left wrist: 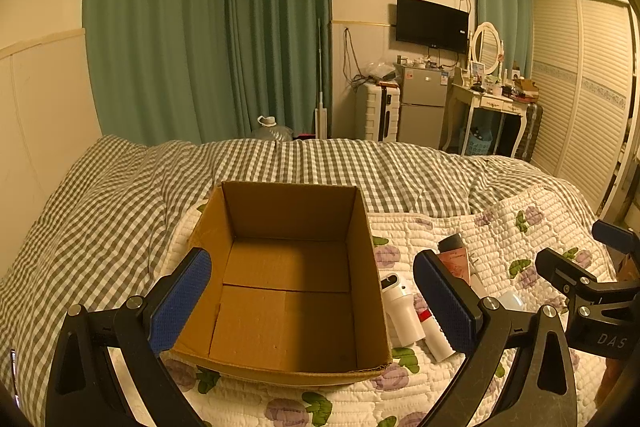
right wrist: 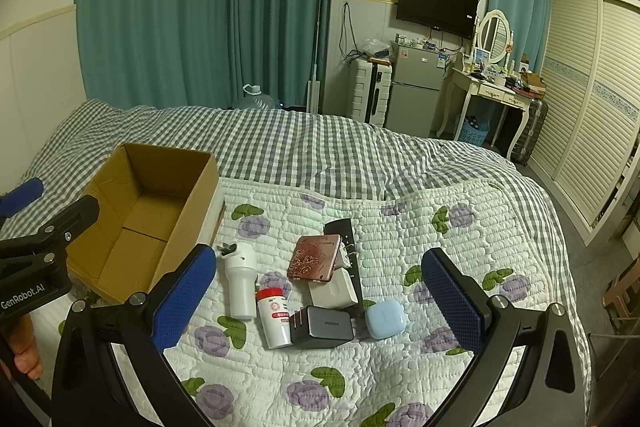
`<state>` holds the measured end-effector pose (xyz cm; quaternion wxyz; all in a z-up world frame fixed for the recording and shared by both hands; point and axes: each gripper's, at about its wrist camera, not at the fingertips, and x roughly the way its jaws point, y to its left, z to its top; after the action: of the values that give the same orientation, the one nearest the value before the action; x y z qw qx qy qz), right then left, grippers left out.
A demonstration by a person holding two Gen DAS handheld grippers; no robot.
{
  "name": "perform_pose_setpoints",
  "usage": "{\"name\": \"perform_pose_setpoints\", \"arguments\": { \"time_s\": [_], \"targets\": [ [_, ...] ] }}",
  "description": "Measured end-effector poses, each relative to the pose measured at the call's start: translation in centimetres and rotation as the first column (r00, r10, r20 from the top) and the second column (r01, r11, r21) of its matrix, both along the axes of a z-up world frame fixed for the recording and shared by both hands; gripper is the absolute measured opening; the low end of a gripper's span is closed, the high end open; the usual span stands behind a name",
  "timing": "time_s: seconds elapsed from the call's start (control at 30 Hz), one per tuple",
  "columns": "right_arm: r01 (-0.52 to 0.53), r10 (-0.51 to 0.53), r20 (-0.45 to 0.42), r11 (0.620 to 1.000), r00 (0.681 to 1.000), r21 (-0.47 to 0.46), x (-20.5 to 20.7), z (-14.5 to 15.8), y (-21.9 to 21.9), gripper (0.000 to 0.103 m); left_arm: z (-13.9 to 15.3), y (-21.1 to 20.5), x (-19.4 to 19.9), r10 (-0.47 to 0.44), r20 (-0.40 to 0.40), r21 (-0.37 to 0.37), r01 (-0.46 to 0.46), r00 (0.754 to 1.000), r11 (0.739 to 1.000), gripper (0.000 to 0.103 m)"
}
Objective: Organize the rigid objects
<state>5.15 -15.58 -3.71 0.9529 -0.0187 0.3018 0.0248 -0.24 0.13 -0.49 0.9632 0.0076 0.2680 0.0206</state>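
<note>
Clutter waits in a tight cluster on the quilt (right wrist: pixel 400 227) just right of the empty cardboard box (right wrist: pixel 148 211), nothing boxed yet; I would start at the cluster's edge with the upright-sided white cylinder (right wrist: pixel 240 283) or the red-capped bottle (right wrist: pixel 274 319), closing across their narrow width so the smooth plastic does not roll. My right gripper (right wrist: pixel 320 307) hangs wide open over them and my left gripper (left wrist: pixel 316 307) gapes over the box; the grey charger (right wrist: pixel 322 327) is blocky, the blue case (right wrist: pixel 384 319) rounded and slick, the quilt soft and puckered.
</note>
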Motion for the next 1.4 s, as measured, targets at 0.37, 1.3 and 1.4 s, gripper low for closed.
{"name": "perform_pose_setpoints", "arguments": {
  "time_s": [0.37, 1.3, 1.4],
  "targets": [
    [-0.001, 0.001, -0.003, 1.0, 1.0, 0.0, 0.1, 0.1, 0.1, 0.103, -0.2, 0.1, 0.0, 0.004, 0.001, -0.006, -0.004, 1.0, 1.0, 0.103],
    [-0.004, -0.013, -0.169, 0.995, 0.986, -0.1, 1.8, -5.2, -9.6, 0.103, -6.4, -12.5, 0.9, -0.167, -0.17, 0.025, 0.174, 0.971, 0.984, 0.1],
    [-0.039, 0.012, -0.236, 0.993, 0.972, -0.112, 3.2, -7.8, -10.6, 0.103, -8.9, -13.9, 1.7, -0.167, -0.214, 0.056, 0.182, 0.963, 0.982, 0.1]
  ]
}}
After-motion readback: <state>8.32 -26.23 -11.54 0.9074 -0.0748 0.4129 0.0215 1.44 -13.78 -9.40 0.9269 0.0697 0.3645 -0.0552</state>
